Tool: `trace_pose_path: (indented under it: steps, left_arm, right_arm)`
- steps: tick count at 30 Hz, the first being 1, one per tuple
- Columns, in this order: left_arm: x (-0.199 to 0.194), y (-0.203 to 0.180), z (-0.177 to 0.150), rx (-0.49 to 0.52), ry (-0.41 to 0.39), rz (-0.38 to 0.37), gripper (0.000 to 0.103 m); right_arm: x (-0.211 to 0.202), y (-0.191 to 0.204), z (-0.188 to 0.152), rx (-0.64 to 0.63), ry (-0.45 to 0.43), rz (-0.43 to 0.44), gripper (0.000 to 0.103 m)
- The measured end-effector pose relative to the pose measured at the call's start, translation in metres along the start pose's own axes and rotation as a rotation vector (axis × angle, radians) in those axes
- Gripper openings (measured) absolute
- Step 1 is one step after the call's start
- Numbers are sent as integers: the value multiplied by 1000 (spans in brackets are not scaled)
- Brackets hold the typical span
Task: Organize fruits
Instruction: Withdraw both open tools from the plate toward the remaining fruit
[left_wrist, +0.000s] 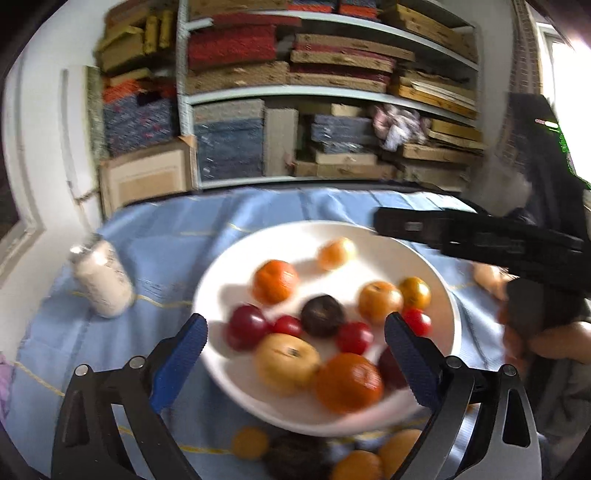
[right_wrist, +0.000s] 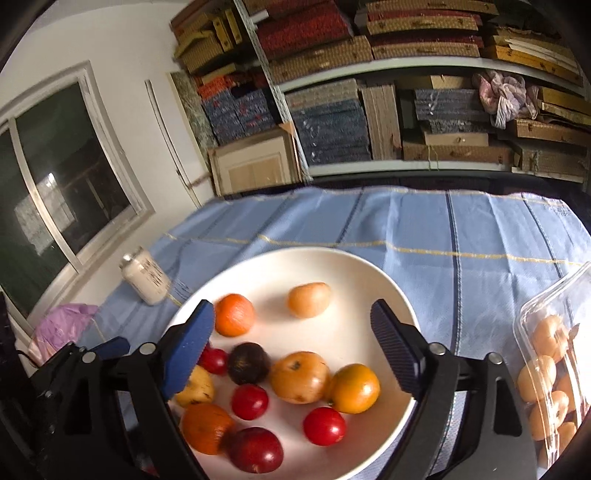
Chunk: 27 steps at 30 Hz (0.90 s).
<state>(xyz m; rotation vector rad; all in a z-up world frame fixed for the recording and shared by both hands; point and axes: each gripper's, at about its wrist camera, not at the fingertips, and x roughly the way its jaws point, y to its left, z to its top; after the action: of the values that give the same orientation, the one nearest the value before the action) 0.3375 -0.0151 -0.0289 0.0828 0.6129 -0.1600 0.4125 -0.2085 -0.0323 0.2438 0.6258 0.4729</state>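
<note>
Your left gripper (left_wrist: 295, 354) hangs over the near edge of the white plate (left_wrist: 236, 266), its 2 blue fingers (left_wrist: 181, 365) spread wide with nothing pinched between them. Your right gripper (right_wrist: 291, 350) is spread just as wide and also holds nothing; it hovers above the same plate (right_wrist: 354, 273).

In the left wrist view, at 6 o'clock below the plate, a few orange fruits (left_wrist: 369, 461) and a dark one lie on the blue tablecloth (left_wrist: 155, 240). On the plate, the near half holds a big orange (left_wrist: 349, 382), a yellow apple (left_wrist: 286, 360), red plums (left_wrist: 245, 326) and a dark plum (left_wrist: 322, 315); farther in sit more oranges and a pale fruit (left_wrist: 336, 253) at about 12 o'clock.

At 3 o'clock in the right wrist view, a clear plastic box (right_wrist: 554, 354) holds small oranges. At 9 o'clock of the plate stands a white jar (right_wrist: 146, 275). Beyond the table, shelves (right_wrist: 406, 62) are stacked with boxes.
</note>
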Motion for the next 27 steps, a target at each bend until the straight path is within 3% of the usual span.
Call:
trace_pose_path:
  steps: [5, 10, 14, 17, 20, 24, 27]
  left_arm:
    - [-7, 18, 10, -1, -30, 129, 97]
    - [-32, 44, 19, -100, -50, 109, 97]
    - [-49, 56, 5, -122, 12, 66, 97]
    - [-64, 62, -16, -89, 41, 109, 97]
    - [-70, 69, -36, -119, 63, 118, 97]
    - [-76, 80, -66, -261, 129, 49, 97]
    - [-80, 79, -81, -312, 152, -12, 97]
  right_arm:
    - [-25, 12, 5, 30, -72, 58, 90]
    - [-68, 31, 5, 42, -135, 135, 94]
    - [-105, 42, -15, 36, -129, 163, 95]
    - [-132, 46, -39, 4, -113, 117, 96]
    - [-149, 41, -71, 8, -85, 59, 96]
    - [-162, 21, -122, 53, -83, -45, 96]
    - [-165, 8, -155, 89, -104, -119, 96]
